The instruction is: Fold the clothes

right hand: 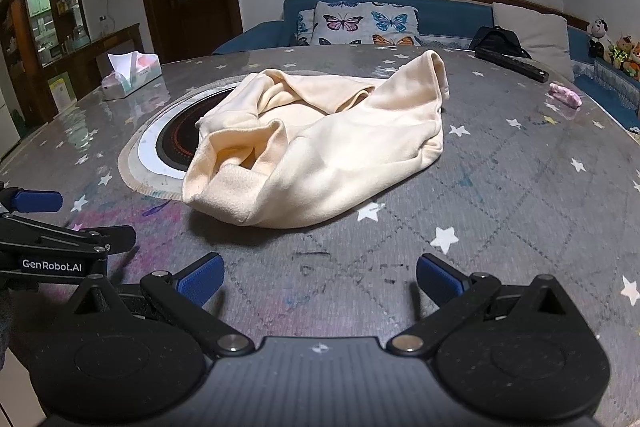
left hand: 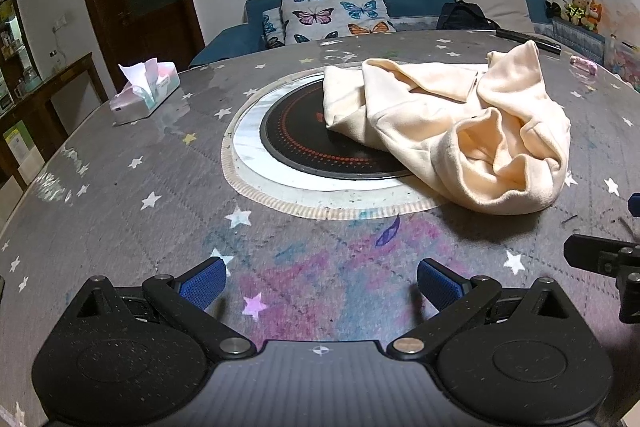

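- Cream garment (right hand: pixel 316 143): soft, fleecy cloth in a crumpled heap on the counter (right hand: pixel 500 187), its ribbed hem turned toward the cameras; folds form an open pocket at the near end. One part lies over the hotplate, the rest on the star-printed cover.
- Counter: round top under a glossy grey cover printed with white stars, smeared pink and blue near the front edge.
- Hotplate (left hand: pixel 296 135): flat black glass disc with a ring of red dots, set in a white ring with a beige ribbed border at the counter's centre.
- Left claw (left hand: pixel 322 285): black linkage arms with blue ridged pads (left hand: pixel 202 283), spread wide apart, holding nothing, low over the counter, well short of the garment.
- Right claw (right hand: pixel 320 279): same build, pads (right hand: pixel 438 281) spread apart, empty, near the garment's hem but not touching.
- Tissue box (left hand: pixel 146 95): rectangular, a white tissue standing up from the slot, at the counter's left edge.
- Butterfly cushion (right hand: pixel 360 25): on the blue sofa (right hand: pixel 448 15) behind the counter.
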{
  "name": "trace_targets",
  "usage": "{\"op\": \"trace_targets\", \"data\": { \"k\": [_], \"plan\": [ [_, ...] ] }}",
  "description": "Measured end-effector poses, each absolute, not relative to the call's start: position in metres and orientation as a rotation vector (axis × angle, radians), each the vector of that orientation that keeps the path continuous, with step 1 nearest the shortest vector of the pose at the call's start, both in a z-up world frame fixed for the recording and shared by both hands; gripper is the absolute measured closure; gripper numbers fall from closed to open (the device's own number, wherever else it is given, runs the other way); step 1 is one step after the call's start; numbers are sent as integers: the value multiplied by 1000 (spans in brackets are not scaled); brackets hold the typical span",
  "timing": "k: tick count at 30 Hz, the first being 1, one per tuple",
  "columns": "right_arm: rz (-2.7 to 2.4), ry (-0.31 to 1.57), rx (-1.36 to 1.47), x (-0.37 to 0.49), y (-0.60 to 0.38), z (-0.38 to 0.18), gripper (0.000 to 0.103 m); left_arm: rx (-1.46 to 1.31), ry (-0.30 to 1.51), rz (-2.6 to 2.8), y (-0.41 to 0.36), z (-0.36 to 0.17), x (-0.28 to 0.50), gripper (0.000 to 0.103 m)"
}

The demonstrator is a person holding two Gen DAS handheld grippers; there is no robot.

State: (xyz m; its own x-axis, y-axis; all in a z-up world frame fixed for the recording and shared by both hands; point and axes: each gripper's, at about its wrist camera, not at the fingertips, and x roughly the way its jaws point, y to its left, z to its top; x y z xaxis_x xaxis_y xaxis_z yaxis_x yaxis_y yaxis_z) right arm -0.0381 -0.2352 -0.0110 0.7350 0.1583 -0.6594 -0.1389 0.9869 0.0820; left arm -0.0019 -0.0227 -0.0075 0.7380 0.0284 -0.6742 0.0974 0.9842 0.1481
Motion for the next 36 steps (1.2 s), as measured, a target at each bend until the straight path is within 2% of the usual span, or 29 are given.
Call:
{"op": "trace_targets", "data": {
  "k": [27,36],
  "plan": [
    [175,683,16,-4,-246,13,0,166,691,-35,-17,14,38,0],
    [114,673,44,43,-269,23,7,187,652,-68,-30,25,87,0]
  ]
}}
